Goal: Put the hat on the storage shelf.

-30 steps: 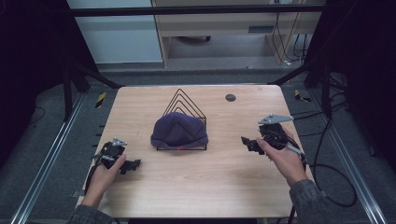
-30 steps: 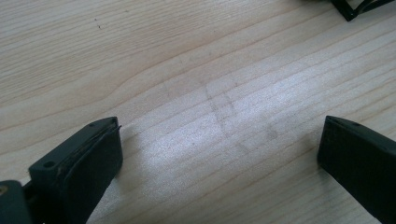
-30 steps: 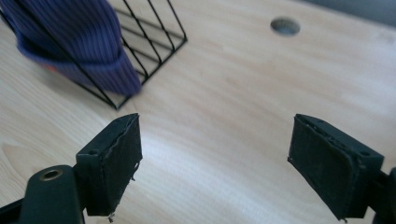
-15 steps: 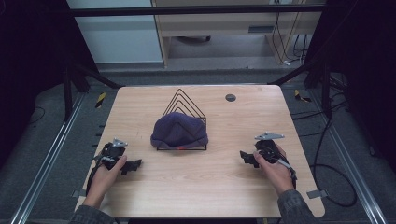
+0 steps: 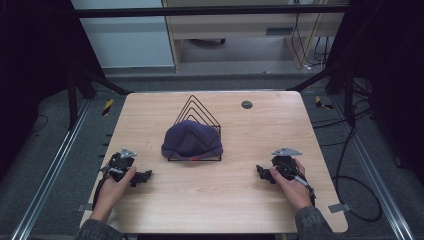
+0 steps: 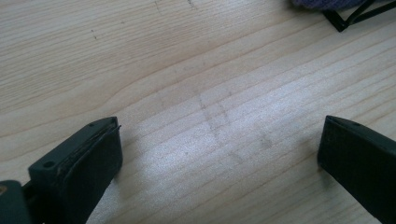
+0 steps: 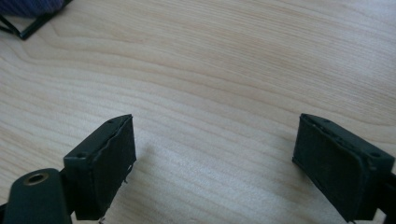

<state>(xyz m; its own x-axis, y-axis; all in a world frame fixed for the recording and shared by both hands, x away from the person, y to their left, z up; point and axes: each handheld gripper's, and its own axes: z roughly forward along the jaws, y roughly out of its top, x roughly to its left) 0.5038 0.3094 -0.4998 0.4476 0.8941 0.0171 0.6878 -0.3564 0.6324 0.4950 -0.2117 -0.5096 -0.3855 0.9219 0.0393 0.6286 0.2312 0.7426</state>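
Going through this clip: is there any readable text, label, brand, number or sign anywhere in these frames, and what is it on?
None can be read.
The purple hat on the black wire rack has a small red spot at its front edge, too small to tell if it is a label.
The yellow-and-black striped tape pieces on the floor are markings, not words.
The table, left gripper and right gripper bear no print.
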